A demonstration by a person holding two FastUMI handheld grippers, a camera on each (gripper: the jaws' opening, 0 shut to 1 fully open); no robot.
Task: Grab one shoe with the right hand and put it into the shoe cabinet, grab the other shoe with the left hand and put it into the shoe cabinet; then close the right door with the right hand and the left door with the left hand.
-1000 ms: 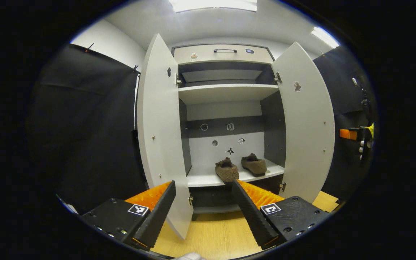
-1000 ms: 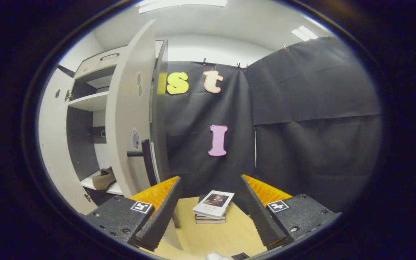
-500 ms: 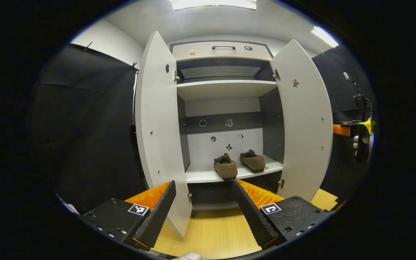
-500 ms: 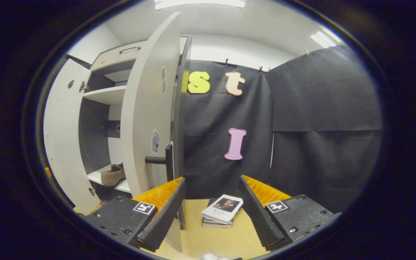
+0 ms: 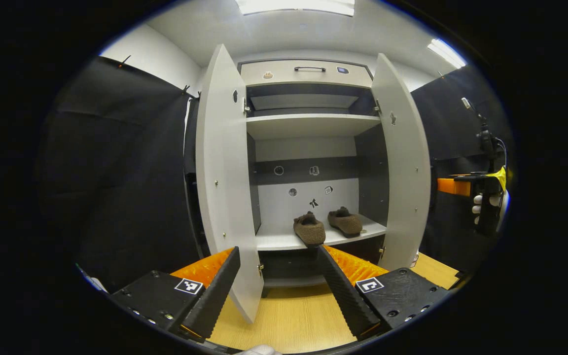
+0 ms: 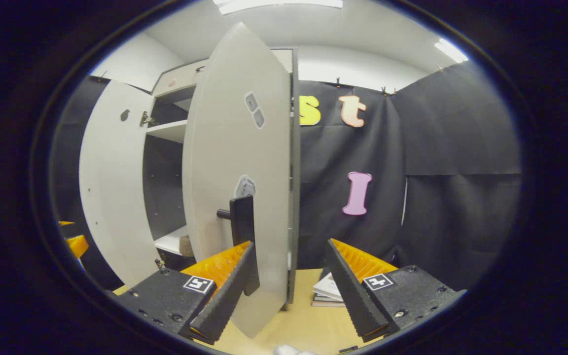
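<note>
**Right door next**

Right tool (image 6: 289,291) released, jaws apart, just beside pale grey right door (image 6: 237,187) and its black bar handle (image 6: 241,222). Push flat near handle, steady. Left tool (image 5: 276,288) released. Both brown fuzzy slippers (image 5: 327,227) sit on white lower shelf (image 5: 284,241).

Two brown fuzzy slippers (image 5: 327,227) sit side by side on the light grey shoe cabinet's (image 5: 308,125) lower shelf; both doors stand ajar.

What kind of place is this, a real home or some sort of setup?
Most likely a staged recording booth, not a lived-in home: black cloth walls hang behind a lone shoe cabinet on a wood floor, with ceiling panel lights overhead.
</note>
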